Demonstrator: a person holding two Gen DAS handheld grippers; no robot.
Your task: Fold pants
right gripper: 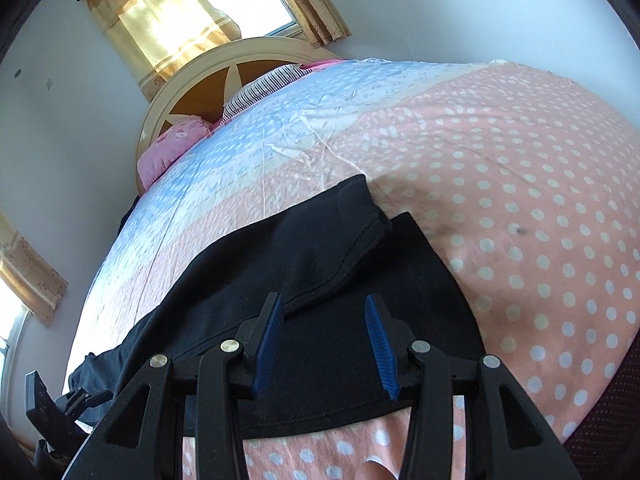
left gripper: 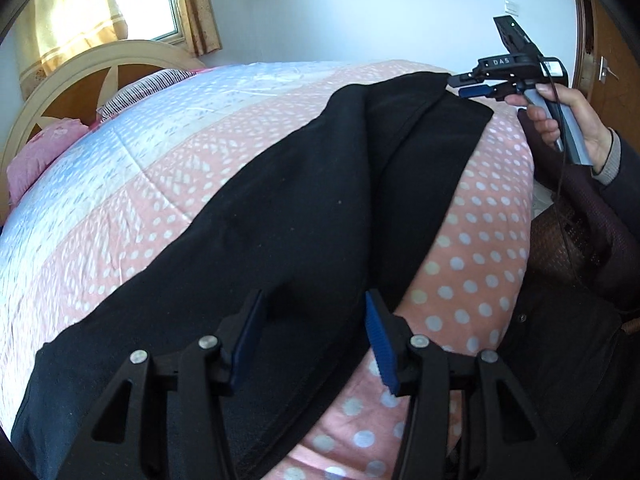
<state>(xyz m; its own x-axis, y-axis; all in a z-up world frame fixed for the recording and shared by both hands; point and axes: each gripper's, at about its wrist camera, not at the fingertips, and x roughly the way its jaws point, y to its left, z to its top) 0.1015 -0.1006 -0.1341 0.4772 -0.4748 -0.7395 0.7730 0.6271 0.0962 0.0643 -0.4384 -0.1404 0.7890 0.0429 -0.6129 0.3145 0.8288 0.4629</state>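
Black pants [left gripper: 304,200] lie stretched across a pink dotted quilt [left gripper: 472,240] on a bed. My left gripper [left gripper: 314,338] hovers over the wide end nearest its camera, blue pads apart, with flat cloth showing in the gap. A hand [left gripper: 560,120] holds my right gripper [left gripper: 464,85] at the far corner of the pants. In the right wrist view the pants [right gripper: 320,264] end in two overlapping legs, one with a stitched hem [right gripper: 372,236]. The right gripper [right gripper: 324,340] stands open just above that cloth. The left gripper [right gripper: 80,400] shows at the lower left.
The quilt [right gripper: 520,200] turns pale blue toward a rounded headboard [right gripper: 208,76], where a pink pillow [right gripper: 168,148] and a striped pillow [right gripper: 264,88] lie. Curtained windows [right gripper: 200,12] sit behind. A person's dark sleeve and clothing [left gripper: 600,240] fill the right edge beside the bed.
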